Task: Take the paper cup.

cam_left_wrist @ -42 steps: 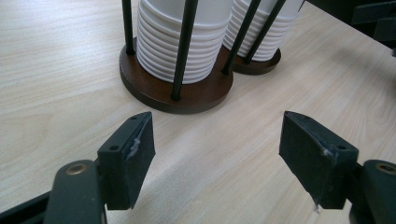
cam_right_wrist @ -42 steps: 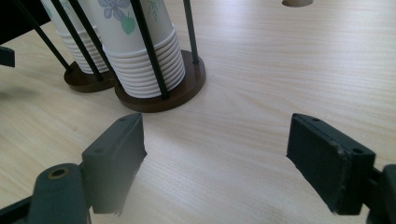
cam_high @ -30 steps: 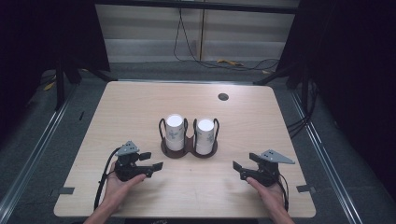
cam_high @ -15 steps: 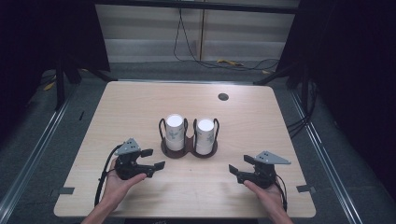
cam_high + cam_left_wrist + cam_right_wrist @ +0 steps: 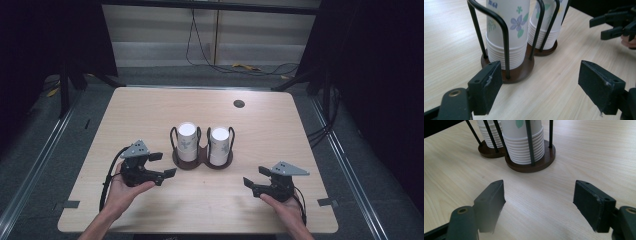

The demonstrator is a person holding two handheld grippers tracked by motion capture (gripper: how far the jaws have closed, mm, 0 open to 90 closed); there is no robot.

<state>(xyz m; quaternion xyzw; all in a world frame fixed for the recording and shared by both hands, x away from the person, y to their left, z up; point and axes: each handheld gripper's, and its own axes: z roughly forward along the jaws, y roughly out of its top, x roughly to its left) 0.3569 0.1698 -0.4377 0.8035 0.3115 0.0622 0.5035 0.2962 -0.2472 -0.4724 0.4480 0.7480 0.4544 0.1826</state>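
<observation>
Cups (image 5: 187, 142) were stacked in two tall piles in a dark wire holder (image 5: 202, 159) near the middle of the table (image 5: 150, 110), with nothing yet taken out. The left gripper (image 5: 164, 165) was held open, with nothing between its jaws, which had just been opening wider. It was pointed at the left pile, near it but not touching. The right gripper (image 5: 256, 177) was also open and empty, though its jaws had just been closing a little. It was kept low over the table, near the right pile (image 5: 219, 146) and apart from it.

In the left gripper view, the left pile (image 5: 507, 32) was seen close ahead, ringed by black wire bars (image 5: 504, 35) on a round brown base (image 5: 521, 72). In the right gripper view, the right pile (image 5: 524, 142) was seen just ahead, on its own brown base (image 5: 541, 162).

The step in hand looked like the reach, before any grab. Next, one gripper would likely need to be lifted to the top of a pile, where the bars do not get in the way. The jaws would have to be kept wide enough for the top cup, then closed softly, since paper cups are easily squashed.
</observation>
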